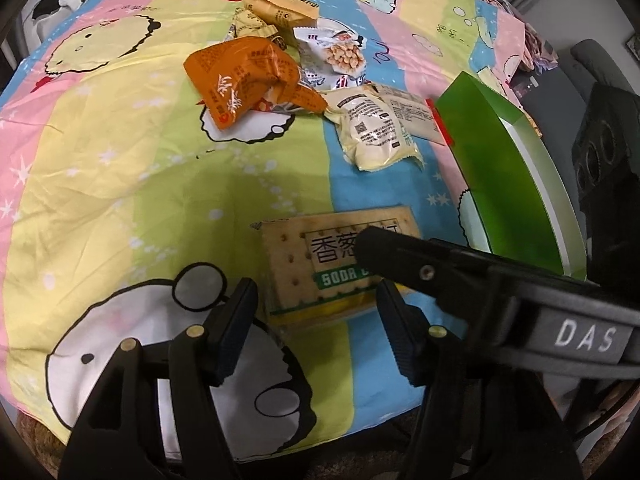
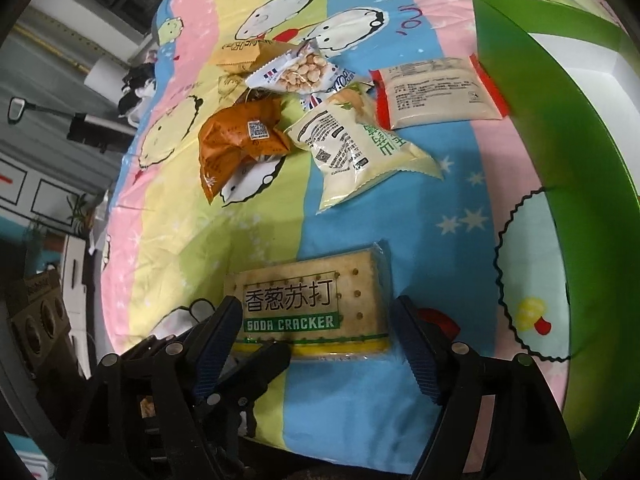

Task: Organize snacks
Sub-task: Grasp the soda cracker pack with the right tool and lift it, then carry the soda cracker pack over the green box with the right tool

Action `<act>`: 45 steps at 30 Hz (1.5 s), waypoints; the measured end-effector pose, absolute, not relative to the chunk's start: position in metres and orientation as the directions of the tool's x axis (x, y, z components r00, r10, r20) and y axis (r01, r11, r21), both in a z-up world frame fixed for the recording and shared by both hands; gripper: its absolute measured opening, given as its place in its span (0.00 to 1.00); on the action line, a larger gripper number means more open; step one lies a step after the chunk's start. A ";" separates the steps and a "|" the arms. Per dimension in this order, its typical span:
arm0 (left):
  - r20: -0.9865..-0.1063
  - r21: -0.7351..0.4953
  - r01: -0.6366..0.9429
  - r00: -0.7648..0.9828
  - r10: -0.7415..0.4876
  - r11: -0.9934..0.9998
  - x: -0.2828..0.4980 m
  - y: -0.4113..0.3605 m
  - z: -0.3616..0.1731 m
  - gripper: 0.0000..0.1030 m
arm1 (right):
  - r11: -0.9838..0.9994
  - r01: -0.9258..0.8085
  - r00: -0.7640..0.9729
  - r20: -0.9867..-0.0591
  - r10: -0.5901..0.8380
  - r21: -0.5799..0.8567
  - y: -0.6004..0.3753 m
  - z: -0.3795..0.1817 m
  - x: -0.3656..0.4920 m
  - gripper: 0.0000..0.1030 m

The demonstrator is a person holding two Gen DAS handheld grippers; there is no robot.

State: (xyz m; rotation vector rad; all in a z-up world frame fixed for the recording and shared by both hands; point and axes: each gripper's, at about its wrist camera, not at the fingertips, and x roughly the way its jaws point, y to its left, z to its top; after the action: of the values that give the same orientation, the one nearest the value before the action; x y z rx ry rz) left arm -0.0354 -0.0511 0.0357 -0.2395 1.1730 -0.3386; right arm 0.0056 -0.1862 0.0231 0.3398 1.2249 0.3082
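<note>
the soda cracker pack [image 2: 310, 306] lies flat on the cartoon-print cloth [image 1: 120, 168], just ahead of both claws, its long axis running across the view, side to side. the right claw [image 2: 316, 354] stands apart with nothing clamped, its fingers bracketing the pack's near long edge without the pads pressing on it. the left claw [image 1: 316, 328] is also apart and empty, pointing at the same pack's left half. both are about equally near, though the right one is centred on it better. the green box [image 2: 560, 128] stands to the right, with open cloth between it and the pack, a likely clear path that way. the loose pile of snack bags [image 2: 256, 128] sits well beyond, out of the way. the cloth's near edge is close under the claws.
</note>
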 end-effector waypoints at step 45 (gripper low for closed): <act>-0.716 -0.211 0.336 0.587 -0.379 0.918 -0.065 -0.106 0.134 0.53 | 0.931 -0.089 0.609 -0.721 0.332 0.354 -0.216 0.120 -0.042 0.81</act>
State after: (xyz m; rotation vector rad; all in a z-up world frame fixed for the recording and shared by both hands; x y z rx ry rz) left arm -0.0648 -0.1059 0.1336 -0.0551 0.8468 -0.4166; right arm -0.0420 -0.2161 0.1197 0.2967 0.8860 0.2469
